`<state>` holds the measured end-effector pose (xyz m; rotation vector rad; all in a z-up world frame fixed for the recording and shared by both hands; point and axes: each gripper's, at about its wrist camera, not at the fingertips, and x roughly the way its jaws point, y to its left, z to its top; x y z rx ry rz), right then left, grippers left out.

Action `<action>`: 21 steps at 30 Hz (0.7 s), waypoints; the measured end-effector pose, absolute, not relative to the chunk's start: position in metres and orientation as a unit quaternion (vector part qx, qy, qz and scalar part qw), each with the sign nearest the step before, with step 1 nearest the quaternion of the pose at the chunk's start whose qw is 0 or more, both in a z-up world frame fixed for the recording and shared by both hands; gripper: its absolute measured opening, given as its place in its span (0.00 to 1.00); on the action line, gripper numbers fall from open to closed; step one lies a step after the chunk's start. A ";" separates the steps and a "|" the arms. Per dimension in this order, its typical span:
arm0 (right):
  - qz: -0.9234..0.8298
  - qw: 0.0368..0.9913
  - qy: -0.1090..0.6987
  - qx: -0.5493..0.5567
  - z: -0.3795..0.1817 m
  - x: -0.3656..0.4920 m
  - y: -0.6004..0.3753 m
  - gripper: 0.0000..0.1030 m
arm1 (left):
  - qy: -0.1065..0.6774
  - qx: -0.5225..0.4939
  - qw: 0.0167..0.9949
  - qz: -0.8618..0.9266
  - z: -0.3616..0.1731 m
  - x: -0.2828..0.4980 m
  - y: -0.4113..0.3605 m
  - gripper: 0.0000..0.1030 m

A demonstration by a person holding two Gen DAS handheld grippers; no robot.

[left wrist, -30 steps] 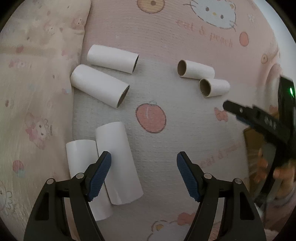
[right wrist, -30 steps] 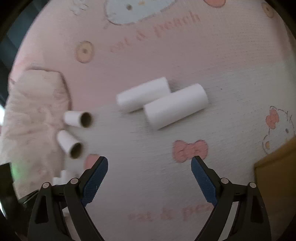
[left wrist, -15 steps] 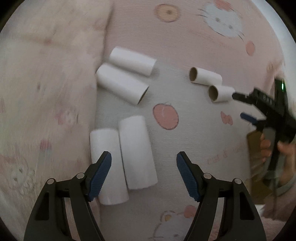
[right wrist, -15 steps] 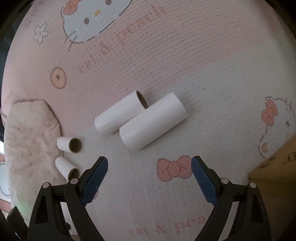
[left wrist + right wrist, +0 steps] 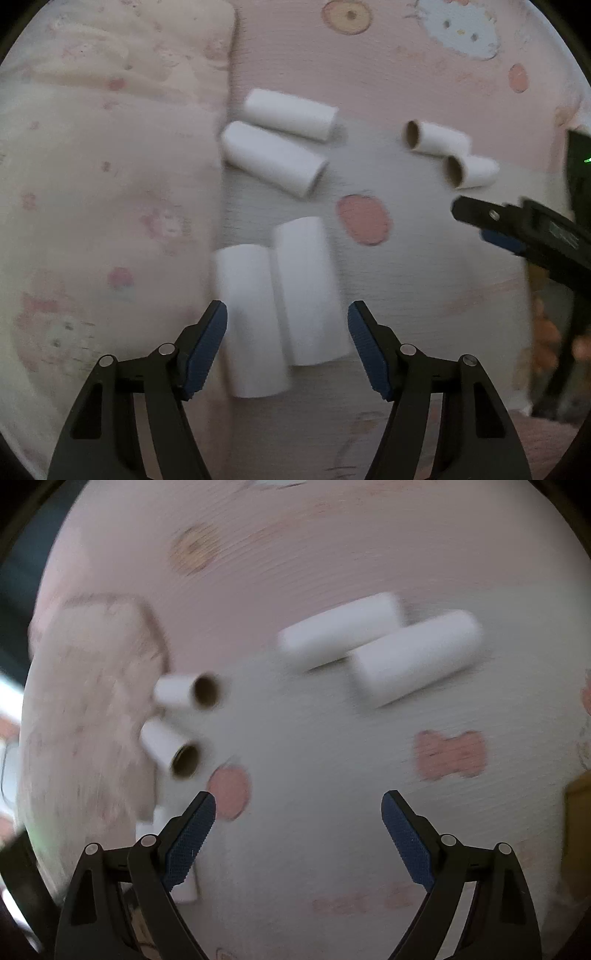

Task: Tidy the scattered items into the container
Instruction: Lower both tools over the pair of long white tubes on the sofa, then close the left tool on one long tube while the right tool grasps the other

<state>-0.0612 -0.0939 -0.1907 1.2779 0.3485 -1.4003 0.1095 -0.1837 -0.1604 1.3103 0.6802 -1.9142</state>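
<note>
Nearest in the left wrist view, the left gripper [image 5: 287, 321] is pointing steeply down with its blue ribbed pads spread and closing; the pads are not yet pressing on anything. Between them are lying two white cardboard tubes side by side and touching: the nearer left tube [image 5: 251, 325] and the longer right tube [image 5: 308, 288]. Both are resting on a pink and white cartoon-print blanket [image 5: 424, 302].

Beyond them, a second pair of wide white tubes [image 5: 275, 158] is lying slantwise, the two just beside each other, next to a pale pink patterned pillow [image 5: 110, 184] at the left. To the right, two narrow white tubes with brown insides [image 5: 436, 138] are lying close together, open ends facing left.

The right gripper [image 5: 480, 225] is entering from the right edge, near the narrow tubes. In its own blurred view, the right gripper [image 5: 298, 808] is gaping wide and empty above the blanket. A brown cardboard box [image 5: 578, 812] is showing at the right edge, well apart from the tubes.
</note>
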 end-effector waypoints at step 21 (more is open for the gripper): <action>-0.432 0.654 0.117 0.610 -0.233 0.014 -0.101 0.36 | 0.374 0.470 0.299 -0.741 -0.182 0.111 -0.187 0.50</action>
